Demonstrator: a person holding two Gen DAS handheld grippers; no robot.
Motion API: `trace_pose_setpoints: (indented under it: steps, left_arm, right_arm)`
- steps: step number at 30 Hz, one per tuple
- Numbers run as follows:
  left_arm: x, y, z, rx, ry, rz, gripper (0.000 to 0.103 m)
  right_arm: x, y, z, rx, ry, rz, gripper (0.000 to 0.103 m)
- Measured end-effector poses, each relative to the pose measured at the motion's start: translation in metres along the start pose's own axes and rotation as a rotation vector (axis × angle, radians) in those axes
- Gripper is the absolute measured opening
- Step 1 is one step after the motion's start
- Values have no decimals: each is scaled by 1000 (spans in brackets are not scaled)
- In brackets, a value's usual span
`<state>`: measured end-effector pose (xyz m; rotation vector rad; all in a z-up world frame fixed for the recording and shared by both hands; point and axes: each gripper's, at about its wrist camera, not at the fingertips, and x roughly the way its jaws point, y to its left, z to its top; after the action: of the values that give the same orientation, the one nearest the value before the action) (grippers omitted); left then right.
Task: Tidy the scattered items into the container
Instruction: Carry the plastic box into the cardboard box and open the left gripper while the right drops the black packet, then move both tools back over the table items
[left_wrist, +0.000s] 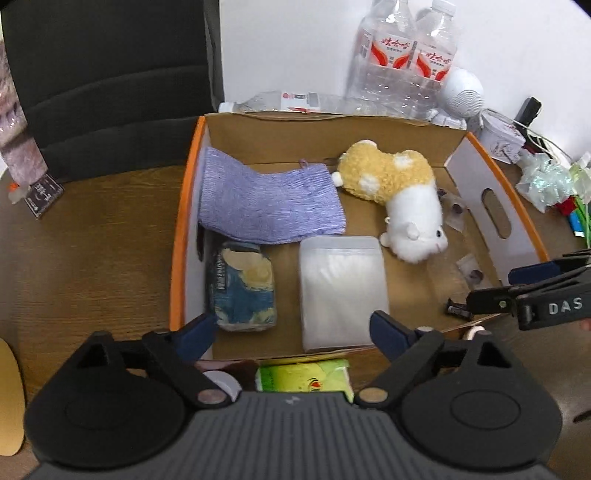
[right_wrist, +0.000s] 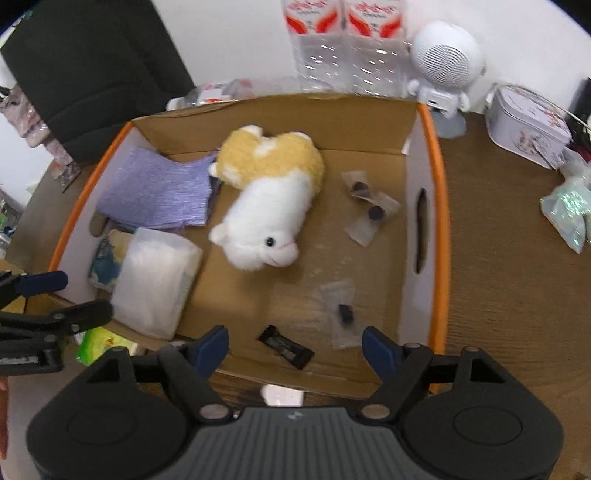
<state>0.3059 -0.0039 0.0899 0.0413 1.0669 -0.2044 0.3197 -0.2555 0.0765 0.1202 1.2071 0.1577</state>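
The cardboard box (left_wrist: 491, 206) sits on the wooden bench (left_wrist: 96, 236) and holds one plush toy (left_wrist: 402, 192), one purple cloth (left_wrist: 266, 199), one white packet (left_wrist: 343, 291), one blue tissue pack (left_wrist: 243, 288), one black wrapped bar (right_wrist: 286, 347) by its near wall and three small clear bags (right_wrist: 373, 214). Left tongs (left_wrist: 295, 328) and right tongs (right_wrist: 293, 345) both stand wide above the near wall, gripping nothing. One green tissue pack (left_wrist: 303, 376) lies outside, against that wall. Two water bottles (left_wrist: 402, 59) stand behind the box.

bare box floor (right_wrist: 288, 295) between plush (right_wrist: 266, 206), sachets (right_wrist: 369, 210)
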Motion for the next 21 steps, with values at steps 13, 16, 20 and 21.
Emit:
trace_pose_setpoints:
  steps: [13,16,20,21]
  left_arm:
    - [-72,0,-11,67,-224,38,103]
    - [-109,1,-52,33,-371,62,103]
    - [-127,-12,-140,10,-511,81,103]
    - [-128,-17,-158,5,-538,97,103]
  right_arm:
    - [-54,4,-23,-26,-173,1,78]
    - [-93,10,-61,-58,-331,43,83]
    - [-123,21,-135,-103,-552,73,93]
    - [-126,25,-154,-107,-596,59,94]
